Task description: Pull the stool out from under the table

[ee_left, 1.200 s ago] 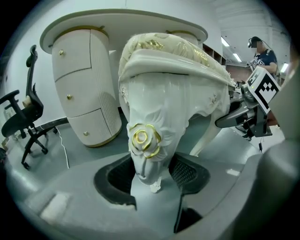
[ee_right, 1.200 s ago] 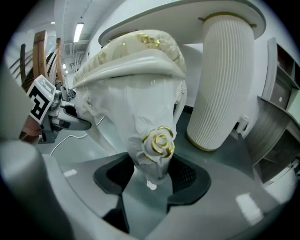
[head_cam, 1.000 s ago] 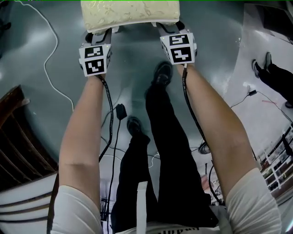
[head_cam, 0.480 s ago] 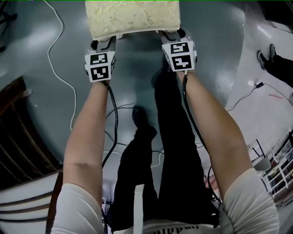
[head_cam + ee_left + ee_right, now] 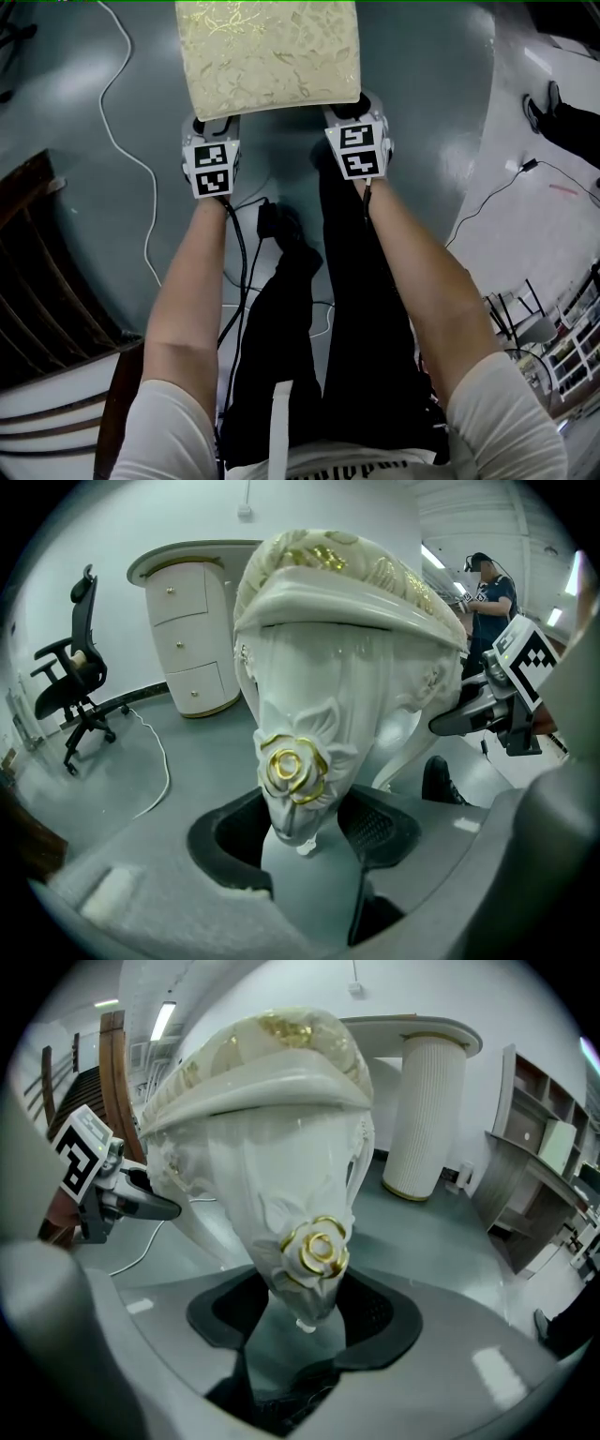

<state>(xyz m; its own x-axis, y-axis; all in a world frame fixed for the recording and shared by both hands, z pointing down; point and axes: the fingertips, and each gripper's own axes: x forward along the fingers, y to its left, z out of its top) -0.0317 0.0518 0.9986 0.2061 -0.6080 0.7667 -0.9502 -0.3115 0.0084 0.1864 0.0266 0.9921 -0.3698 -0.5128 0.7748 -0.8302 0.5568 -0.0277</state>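
The stool (image 5: 272, 56) is gripped at its near corners. The left tool (image 5: 212, 124) and right tool (image 5: 351, 111) are each clamped on a carved leg (image 5: 314, 691) with a gold rose (image 5: 292, 769).

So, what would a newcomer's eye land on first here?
The stool, with its cream-and-gold brocade seat, fills the top centre of the head view. At its near edge, the left tongs and right tongs each clamp a white carved leg bearing a gold rose.
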